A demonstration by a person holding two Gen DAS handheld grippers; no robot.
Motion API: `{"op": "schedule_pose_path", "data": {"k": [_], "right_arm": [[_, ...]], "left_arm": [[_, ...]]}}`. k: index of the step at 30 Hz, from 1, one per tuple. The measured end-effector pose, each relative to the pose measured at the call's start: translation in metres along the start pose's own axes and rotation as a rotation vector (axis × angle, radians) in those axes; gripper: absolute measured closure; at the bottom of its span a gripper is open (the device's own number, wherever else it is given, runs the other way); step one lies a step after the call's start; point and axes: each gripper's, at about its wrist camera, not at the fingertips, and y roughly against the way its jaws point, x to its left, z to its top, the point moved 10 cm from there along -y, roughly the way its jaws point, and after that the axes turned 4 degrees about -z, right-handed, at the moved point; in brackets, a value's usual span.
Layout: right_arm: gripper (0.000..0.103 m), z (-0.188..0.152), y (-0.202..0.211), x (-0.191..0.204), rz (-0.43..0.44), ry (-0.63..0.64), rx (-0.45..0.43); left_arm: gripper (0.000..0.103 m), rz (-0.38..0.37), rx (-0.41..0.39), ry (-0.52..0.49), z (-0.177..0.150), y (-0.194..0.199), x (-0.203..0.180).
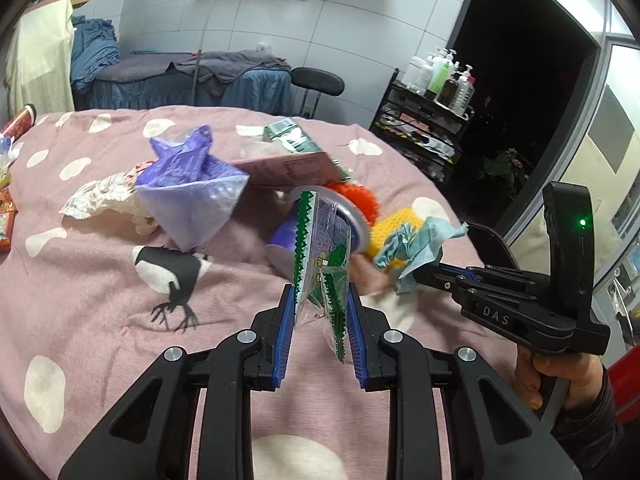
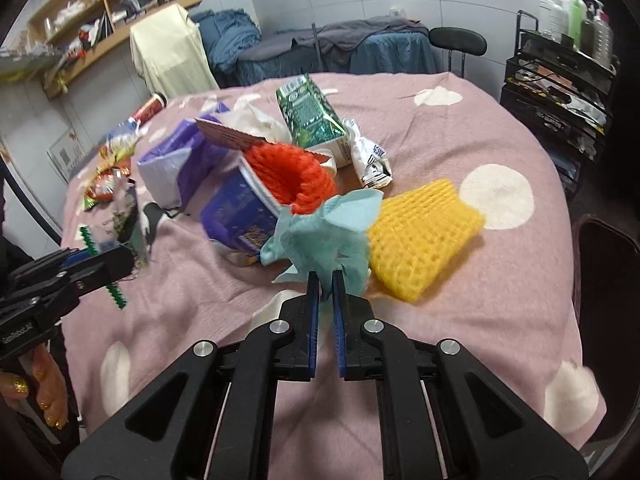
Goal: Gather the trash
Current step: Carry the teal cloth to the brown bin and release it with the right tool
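Note:
My left gripper [image 1: 321,300] is shut on a clear snack wrapper with green zigzag edges [image 1: 320,256], held above the pink bedspread [image 1: 100,300]. My right gripper [image 2: 326,280] is shut on a crumpled light-blue paper napkin [image 2: 324,232]; it shows at the right of the left wrist view [image 1: 416,248]. Trash lies piled on the bed: a purple plastic bag [image 1: 188,196], a purple cup [image 2: 236,216], orange foam netting [image 2: 292,176], yellow foam netting [image 2: 420,236], a green carton [image 2: 312,116], crumpled white paper [image 1: 108,196] and a white wrapper [image 2: 370,156].
Snack packets [image 2: 108,176] and a red can [image 2: 150,108] lie at the bed's far left. A black rack with bottles [image 2: 560,64], a black stool [image 2: 458,44], a draped blue table [image 2: 340,48] and wall shelves [image 2: 100,12] stand behind the bed.

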Motion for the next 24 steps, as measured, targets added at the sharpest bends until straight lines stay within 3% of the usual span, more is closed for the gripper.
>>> {"op": "schedule_pose_path", "data": {"k": [6, 11, 17, 24], "right_arm": [[0.095, -0.003, 0.039, -0.011, 0.033, -0.063, -0.088], [0.095, -0.002, 0.065, -0.037, -0.027, -0.111, -0.178], [0.095, -0.005, 0.100, -0.094, -0.201, -0.202, -0.279], [0.095, -0.029, 0.106, -0.186, -0.374, -0.379, -0.249]], "left_arm": [[0.078, -0.050, -0.002, -0.053, 0.000, -0.002, -0.034], [0.078, -0.103, 0.010, -0.097, 0.001, -0.010, -0.067], [0.078, -0.164, 0.020, -0.160, 0.006, -0.025, -0.112], [0.078, -0.238, 0.068, -0.211, 0.002, -0.053, -0.155]]}}
